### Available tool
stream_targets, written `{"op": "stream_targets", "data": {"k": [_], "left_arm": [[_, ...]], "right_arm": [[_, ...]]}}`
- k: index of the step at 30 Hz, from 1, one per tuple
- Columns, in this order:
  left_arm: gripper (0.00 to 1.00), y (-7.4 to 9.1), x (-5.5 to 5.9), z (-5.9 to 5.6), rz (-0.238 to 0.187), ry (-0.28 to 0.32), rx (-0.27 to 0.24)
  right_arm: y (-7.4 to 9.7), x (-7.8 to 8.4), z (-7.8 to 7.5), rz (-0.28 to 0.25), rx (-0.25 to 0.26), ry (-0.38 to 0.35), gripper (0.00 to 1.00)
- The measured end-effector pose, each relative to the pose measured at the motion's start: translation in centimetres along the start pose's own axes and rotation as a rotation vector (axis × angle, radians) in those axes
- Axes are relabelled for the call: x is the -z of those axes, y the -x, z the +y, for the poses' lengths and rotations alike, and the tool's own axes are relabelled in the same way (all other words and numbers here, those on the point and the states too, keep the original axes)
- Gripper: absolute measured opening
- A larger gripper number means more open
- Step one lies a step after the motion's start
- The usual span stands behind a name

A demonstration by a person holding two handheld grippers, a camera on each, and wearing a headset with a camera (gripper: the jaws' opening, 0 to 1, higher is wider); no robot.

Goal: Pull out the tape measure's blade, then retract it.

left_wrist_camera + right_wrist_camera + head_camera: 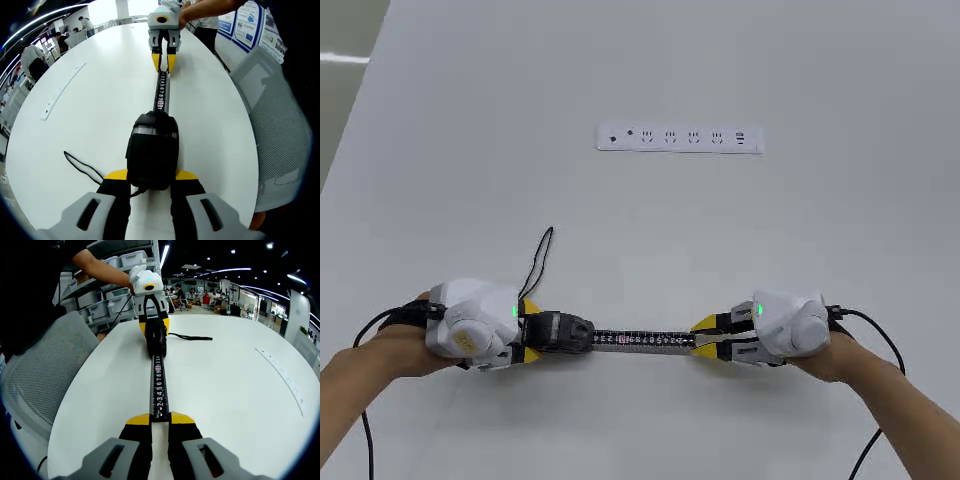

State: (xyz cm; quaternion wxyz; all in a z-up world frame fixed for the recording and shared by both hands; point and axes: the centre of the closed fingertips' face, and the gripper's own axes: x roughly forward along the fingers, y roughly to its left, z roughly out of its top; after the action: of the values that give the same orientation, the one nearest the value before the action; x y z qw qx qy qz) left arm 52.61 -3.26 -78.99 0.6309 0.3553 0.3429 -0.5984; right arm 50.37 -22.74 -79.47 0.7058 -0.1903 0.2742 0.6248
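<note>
Tape measure (pixel 560 332) lies nearer the person than the power strip (pixel 679 138), case clamped in the left gripper (pixel 532 332), blade (pixel 642 339) end pinched by the right gripper (pixel 705 338); if that pinch slips, the blade may whip back.

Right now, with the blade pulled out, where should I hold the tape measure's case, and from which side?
Grip the black case across its two broad flat faces, coming from its back end, opposite where the blade leaves. That keeps the blade's path free; the left tool holds it this way.
</note>
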Motion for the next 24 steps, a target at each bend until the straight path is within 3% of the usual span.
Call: {"op": "stream_targets", "data": {"k": [24], "left_arm": [[0.26,0.0,0.0,-0.1,0.002,0.003,-0.001]], "right_arm": [[1.2,0.9,0.0,0.012,-0.001,-0.005,0.09]]}}
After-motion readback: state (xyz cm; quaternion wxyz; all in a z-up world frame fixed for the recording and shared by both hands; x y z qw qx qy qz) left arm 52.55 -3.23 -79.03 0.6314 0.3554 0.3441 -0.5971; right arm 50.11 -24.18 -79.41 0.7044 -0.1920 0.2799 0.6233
